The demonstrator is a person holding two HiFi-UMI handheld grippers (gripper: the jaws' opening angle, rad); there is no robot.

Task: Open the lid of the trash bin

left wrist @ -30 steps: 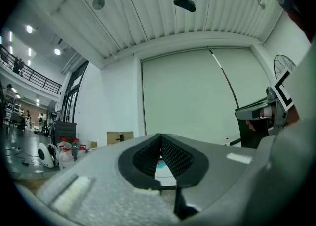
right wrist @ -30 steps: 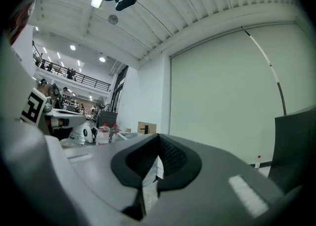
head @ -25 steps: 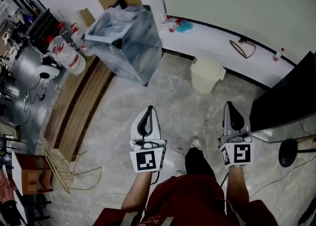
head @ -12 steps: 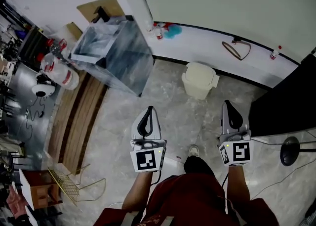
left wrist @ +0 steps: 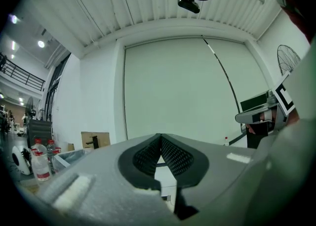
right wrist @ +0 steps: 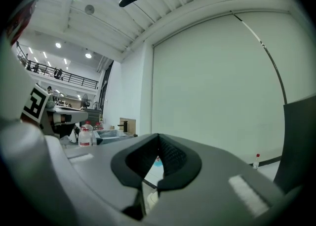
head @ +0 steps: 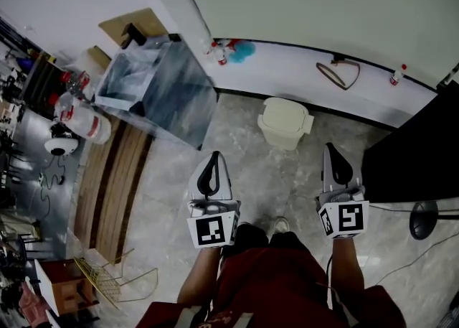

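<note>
Cream trash bin [head: 285,124], lid [head: 287,113] shut, has drawn nearer than before.

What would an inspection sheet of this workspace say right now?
Surface: pale marbled floor, with a wooden strip along its left.
Job's things: cream trash bin by the wall, lid down, untouched.
Clutter: large clear-lined container, water bottles, gold wire rack.
Grippers: left gripper and right gripper are both shut with nothing between the jaws, held short of the bin.
Cables: thin cable on the floor at right.
Surroundings: white wall, black panel at right.
</note>
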